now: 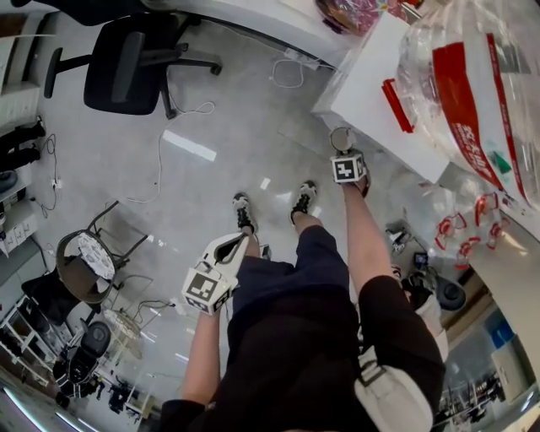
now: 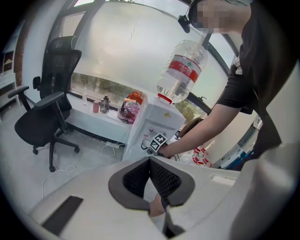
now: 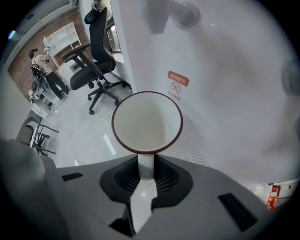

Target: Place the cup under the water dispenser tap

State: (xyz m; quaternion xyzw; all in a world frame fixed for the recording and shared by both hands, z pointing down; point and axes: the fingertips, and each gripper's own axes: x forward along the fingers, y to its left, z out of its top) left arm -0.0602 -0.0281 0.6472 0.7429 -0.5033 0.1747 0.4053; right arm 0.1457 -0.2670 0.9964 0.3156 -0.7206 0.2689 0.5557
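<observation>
A white cup [image 3: 146, 123] with a dark red rim is held by its handle in my right gripper [image 3: 145, 164], which is shut on it. The cup hangs mouth-up close to the white front of the water dispenser [image 3: 220, 93], below a blurred tap [image 3: 183, 14]. From the head view the cup [image 1: 342, 137] shows as a ring just ahead of the right gripper [image 1: 344, 152], beside the dispenser [image 1: 371, 93]. My left gripper [image 1: 226, 249] hangs low by the person's leg; its dark pads [image 2: 161, 176] meet with nothing between them. The left gripper view shows the dispenser [image 2: 157, 119] with its water bottle [image 2: 183, 70].
A black office chair [image 1: 135, 59] stands on the grey floor behind, with cables [image 1: 160, 160] trailing nearby. Folding chairs [image 1: 84, 261] and clutter sit at the left. Plastic-wrapped empty bottles [image 1: 456, 215] lie right of the dispenser. A desk [image 2: 98, 117] runs along the window.
</observation>
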